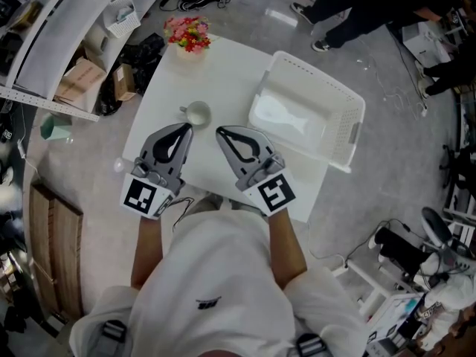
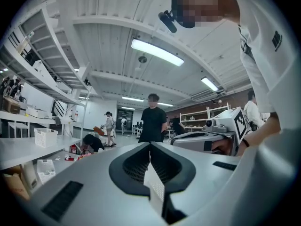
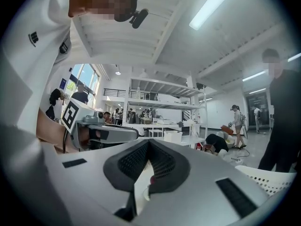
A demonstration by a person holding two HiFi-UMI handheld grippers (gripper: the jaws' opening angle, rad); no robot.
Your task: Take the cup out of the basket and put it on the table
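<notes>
White ceramic cup sits mid-frame on the white table. We judge placement done: left gripper and right gripper are clenched empty; retreat next.

Head camera steeply above table

grey left tongs, white shirt

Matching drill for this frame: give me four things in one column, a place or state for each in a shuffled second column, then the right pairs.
1 cup
2 basket
3 flowers
4 right gripper

A jaws shut, nothing between them
B far edge of the table
C right side of the table
D standing on the tabletop, outside the basket

Pairs: 1-D, 2-C, 3-B, 4-A
</notes>
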